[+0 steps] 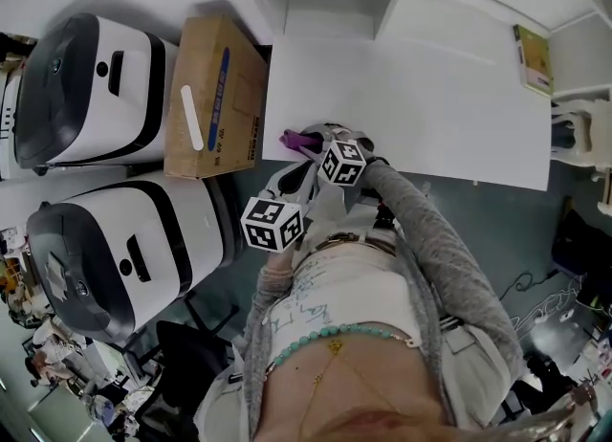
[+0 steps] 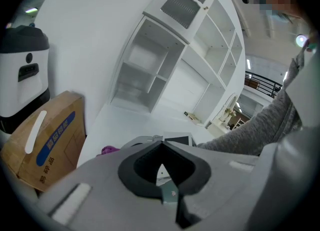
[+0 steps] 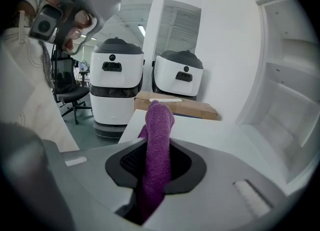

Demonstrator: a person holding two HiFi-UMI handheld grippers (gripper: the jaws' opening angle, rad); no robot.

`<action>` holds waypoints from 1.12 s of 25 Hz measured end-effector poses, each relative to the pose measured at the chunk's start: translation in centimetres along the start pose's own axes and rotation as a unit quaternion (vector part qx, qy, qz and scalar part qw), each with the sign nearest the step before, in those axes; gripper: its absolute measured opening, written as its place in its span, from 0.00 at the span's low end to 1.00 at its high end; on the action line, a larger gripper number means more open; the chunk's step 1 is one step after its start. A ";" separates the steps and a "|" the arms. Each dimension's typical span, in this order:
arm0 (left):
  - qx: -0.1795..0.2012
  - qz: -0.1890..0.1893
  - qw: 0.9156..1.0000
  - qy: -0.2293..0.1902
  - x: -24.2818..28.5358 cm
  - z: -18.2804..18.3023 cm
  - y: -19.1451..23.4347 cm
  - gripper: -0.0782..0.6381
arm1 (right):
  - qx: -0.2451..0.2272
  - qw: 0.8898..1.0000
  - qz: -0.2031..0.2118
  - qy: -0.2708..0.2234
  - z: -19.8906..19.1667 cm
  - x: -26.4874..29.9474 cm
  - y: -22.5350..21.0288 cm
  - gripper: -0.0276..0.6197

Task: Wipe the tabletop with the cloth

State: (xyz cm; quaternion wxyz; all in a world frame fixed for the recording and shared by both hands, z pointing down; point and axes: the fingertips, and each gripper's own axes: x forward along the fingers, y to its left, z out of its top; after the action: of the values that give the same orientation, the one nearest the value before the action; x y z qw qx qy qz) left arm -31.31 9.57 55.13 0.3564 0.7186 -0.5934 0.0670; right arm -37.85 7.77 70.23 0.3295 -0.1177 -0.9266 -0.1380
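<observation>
Gripping the purple cloth [image 3: 159,135] in the right gripper [image 3: 156,175], squeezing the jaws tight onto the knit and letting one long fold stick up and forward past the pads. Hovering at the near-left corner of the desk [image 1: 411,96], just beside the cardboard box [image 1: 215,96]. Pointing the fold's long axis leftward, toward that box and the two white machines [image 1: 91,86] beyond the desk's left edge. Carrying the left gripper [image 2: 165,172] with jaws pressed together on nothing, sitting just behind the right one, off the near edge and aiming toward the shelf unit [image 2: 150,75] at the far edge. Not showing clearly whether cloth and white top are touching; seeming to hang just over the corner. Facing away from nearly all the desk, which is lying rightward and farther off. Probably needing to lower and flatten the fold first, then sweeping toward the right edge, using the right gripper as the one already holding cloth. Wiping apparently not yet begun.
</observation>
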 end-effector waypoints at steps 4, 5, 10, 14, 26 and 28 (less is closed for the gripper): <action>0.006 -0.008 1.000 0.007 0.5 -0.1 -0.8 0.11 | 0.006 1.000 -0.005 0.002 -0.4 -0.6 -0.1 0.18; 0.007 -0.009 1.000 0.009 0.6 -0.1 -0.9 0.11 | 0.008 1.000 -0.007 0.002 -0.6 -0.7 -0.2 0.18; 0.011 -0.013 1.000 0.014 1.3 0.0 -1.4 0.11 | 0.016 1.000 -0.016 0.005 -1.7 -1.6 -0.5 0.18; 0.016 -0.021 0.999 0.020 2.1 -0.1 -2.5 0.11 | 0.026 0.999 -0.028 0.007 -2.7 -2.9 -0.8 0.18; 0.024 -0.044 0.998 0.037 3.8 -1.1 -5.9 0.11 | 0.062 0.996 -0.065 0.018 -6.0 -6.4 -1.4 0.18; 0.025 -0.048 0.998 0.040 4.1 -1.4 -6.4 0.11 | 0.068 0.995 -0.070 0.020 -6.5 -6.9 -1.4 0.18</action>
State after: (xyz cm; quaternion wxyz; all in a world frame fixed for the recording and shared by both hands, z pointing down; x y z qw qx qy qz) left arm -23.89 7.40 55.47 0.3643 0.7516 -0.5419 0.0932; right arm -29.26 3.44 70.37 0.3448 -0.0265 -0.9330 -0.0995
